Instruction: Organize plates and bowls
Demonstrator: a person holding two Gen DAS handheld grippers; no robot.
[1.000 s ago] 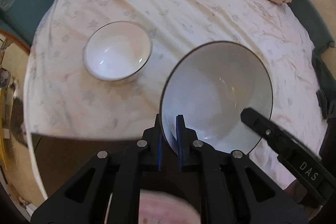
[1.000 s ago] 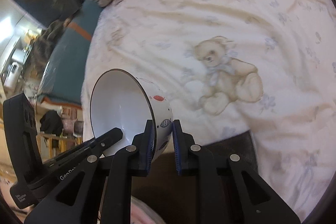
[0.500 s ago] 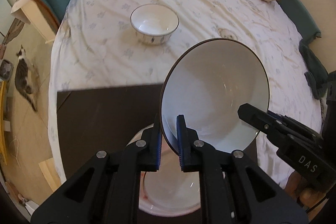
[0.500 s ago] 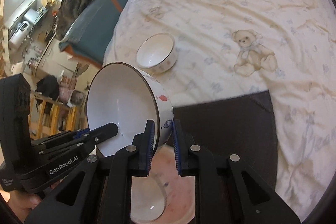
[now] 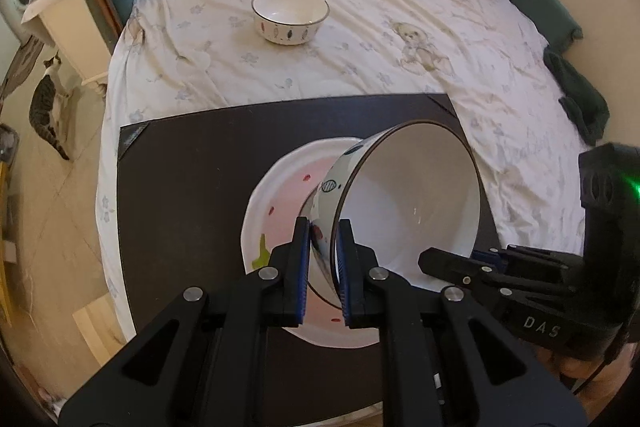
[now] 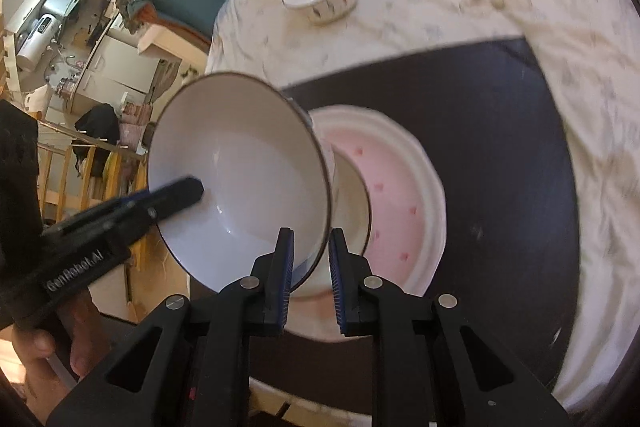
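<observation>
White bowl (image 5: 408,211), rim pinched by my left tool (image 5: 323,251) and right tool (image 6: 309,255), hangs tilted above the pink plate (image 5: 280,203); next I judge lowering it level.

Tilted bowl (image 5: 404,203) over pink plate (image 5: 280,195).
White inside, dark-rimmed, patterned outside; second bowl (image 5: 290,15) upright farther back.

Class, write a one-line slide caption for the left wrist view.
Two grippers hold a tilted bowl by its rim above a pink plate on a dark mat.
</observation>
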